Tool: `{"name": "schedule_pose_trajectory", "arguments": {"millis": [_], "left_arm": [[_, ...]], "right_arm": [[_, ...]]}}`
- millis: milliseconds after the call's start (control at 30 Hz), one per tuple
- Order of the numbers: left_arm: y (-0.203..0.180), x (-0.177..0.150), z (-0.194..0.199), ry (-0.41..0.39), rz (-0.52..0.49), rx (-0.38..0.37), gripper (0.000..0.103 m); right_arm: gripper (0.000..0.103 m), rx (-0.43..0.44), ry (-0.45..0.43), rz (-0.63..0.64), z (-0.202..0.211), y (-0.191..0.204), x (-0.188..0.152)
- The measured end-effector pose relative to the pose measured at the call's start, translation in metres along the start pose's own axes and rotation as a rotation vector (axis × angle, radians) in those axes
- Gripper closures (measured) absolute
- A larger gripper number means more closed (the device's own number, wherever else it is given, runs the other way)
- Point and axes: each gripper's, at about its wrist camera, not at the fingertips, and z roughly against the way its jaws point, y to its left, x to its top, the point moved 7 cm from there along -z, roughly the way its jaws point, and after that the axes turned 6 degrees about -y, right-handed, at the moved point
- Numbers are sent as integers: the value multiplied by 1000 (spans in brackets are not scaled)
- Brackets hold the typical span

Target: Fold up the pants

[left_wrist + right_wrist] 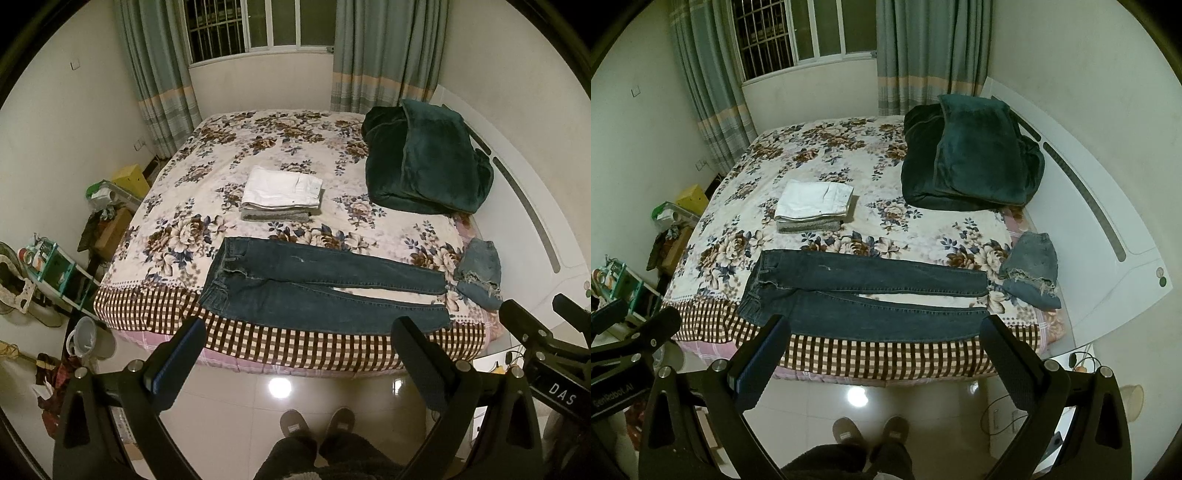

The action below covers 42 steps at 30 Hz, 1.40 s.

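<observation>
Dark blue jeans (pixel 314 291) lie flat along the near edge of the floral bed (pixel 258 147), waist to the left, legs spread slightly apart to the right. They also show in the right wrist view (pixel 864 295). My left gripper (pixel 299 332) is open and empty, held above the floor in front of the bed edge. My right gripper (pixel 884 328) is open and empty too, at the same height. Each gripper shows at the edge of the other's view.
A folded stack of white and grey clothes (pixel 280 195) sits mid-bed. A dark green blanket (pixel 424 162) lies at the back right. Small denim shorts (pixel 480 273) lie by the jeans' cuffs. Clutter and a shelf (pixel 55 266) stand left. The person's slippers (pixel 317 424) are on the tiled floor.
</observation>
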Motion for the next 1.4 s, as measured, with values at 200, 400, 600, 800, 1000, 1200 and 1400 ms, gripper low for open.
{"name": "schedule_pose_trajectory", "arguments": {"millis": [200,400,600,800,1000,1200,1400], "left_arm": [[-1,4,1,-2,-4,5,0],[-3,2,2,-6,-4,7,0],[-2,2,3,-7,-5,6,0],[-2,2,3,-7,-6,4,0],[-3,1,4,-10,-4,4,0],[-3,2,4,-11,-5,7,0],[-2,3,5,-15,-3,8,0]], "right_arm": [[0,3,-4,-4,0,-2,-1],[0,4,-4,-4,3,-3,1],[0,4,-2,-3,5,-2,1],[0,2,-4,-1,4,-1,0],[0,2,-3,1,4,-2,0],[0,2,-4,2,4,0,-1],[0,1,-3,2,4,0,-1]]}}
